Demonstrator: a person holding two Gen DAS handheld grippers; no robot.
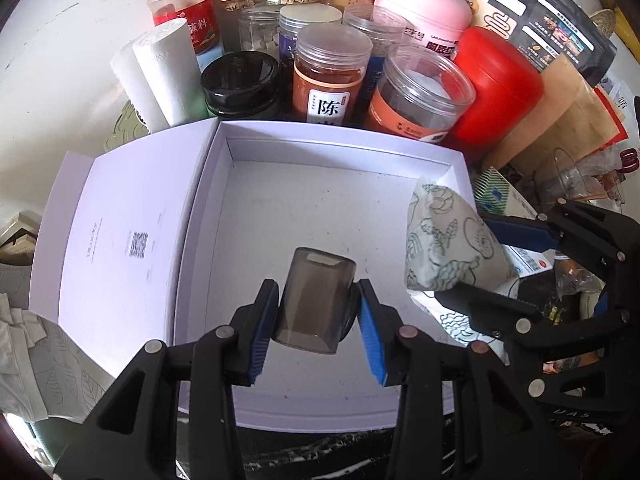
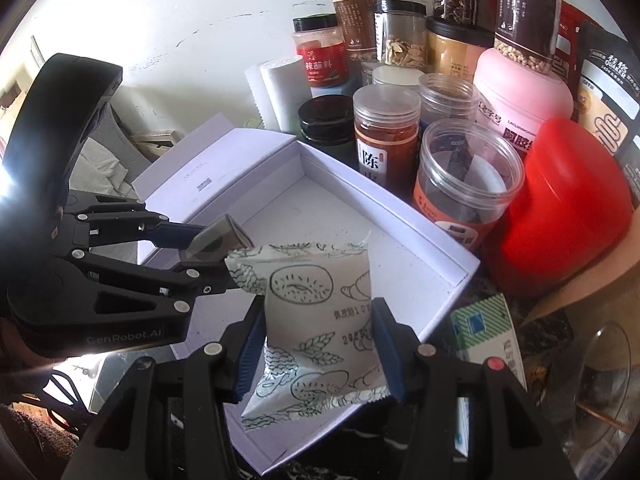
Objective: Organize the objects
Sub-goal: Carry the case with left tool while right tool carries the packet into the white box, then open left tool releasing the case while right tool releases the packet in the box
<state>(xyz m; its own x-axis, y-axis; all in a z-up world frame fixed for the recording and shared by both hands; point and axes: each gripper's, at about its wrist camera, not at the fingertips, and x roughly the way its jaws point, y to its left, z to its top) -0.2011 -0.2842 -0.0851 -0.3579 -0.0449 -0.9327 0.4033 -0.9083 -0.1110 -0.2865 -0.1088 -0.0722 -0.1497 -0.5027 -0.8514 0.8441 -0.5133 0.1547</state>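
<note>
A white open box (image 1: pixel 320 148) with its lid folded out to the left (image 1: pixel 120 248) lies in front of me; it also shows in the right wrist view (image 2: pixel 400 208). My left gripper (image 1: pixel 318 320) is shut on a smoky grey translucent cap (image 1: pixel 316 296) and holds it above the box floor; the cap also shows in the right wrist view (image 2: pixel 218 240). My right gripper (image 2: pixel 318 344) is shut on a white snack packet with line drawings (image 2: pixel 316 312), held over the box's right side. The packet (image 1: pixel 448 236) and right gripper (image 1: pixel 480 264) also show in the left wrist view.
Behind the box stand several jars (image 1: pixel 332 76), a red canister (image 1: pixel 496 92), a pink tub (image 1: pixel 424 4), a black-lidded jar (image 1: pixel 240 80), a white paper roll (image 1: pixel 168 68) and a black Quaker bag (image 1: pixel 532 12). A green-striped carton (image 2: pixel 484 324) and a glass (image 2: pixel 608 380) lie right of the box.
</note>
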